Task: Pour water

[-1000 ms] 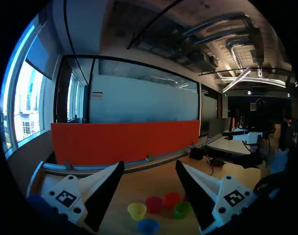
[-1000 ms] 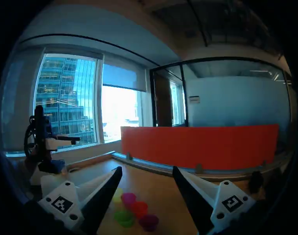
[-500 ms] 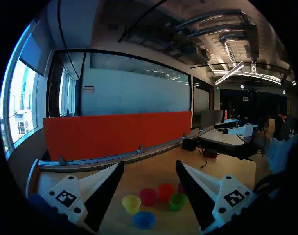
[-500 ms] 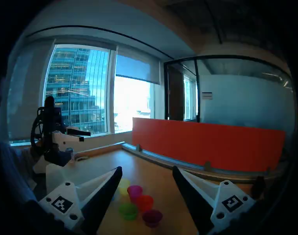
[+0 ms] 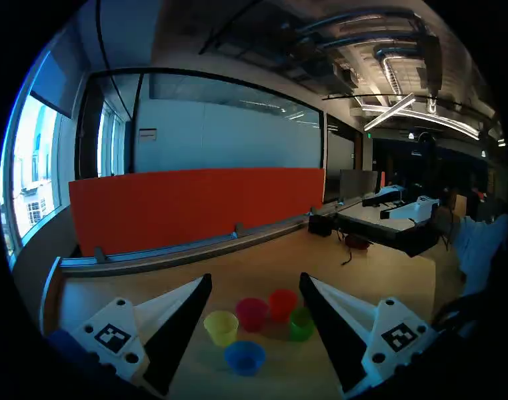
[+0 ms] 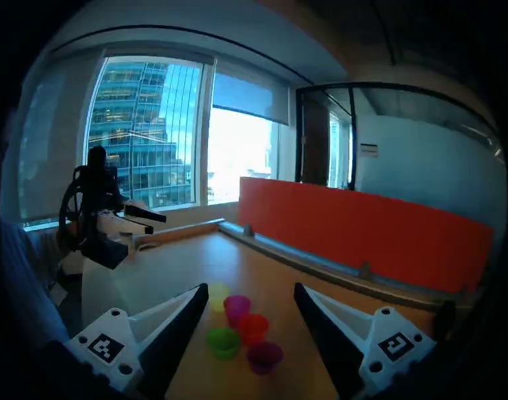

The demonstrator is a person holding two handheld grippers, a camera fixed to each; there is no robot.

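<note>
The left gripper point(image 5: 254, 277) and the right gripper point(image 6: 250, 287) each have the fingers point(image 5: 181, 320) apart, holding nothing, facing small coloured cups point(image 5: 252, 313) on the worktop point(image 5: 274, 257).

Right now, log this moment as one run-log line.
left gripper: jaws open, empty | right gripper: jaws open, empty | coloured cups: clustered on table, ahead of both | pour: not started
</note>
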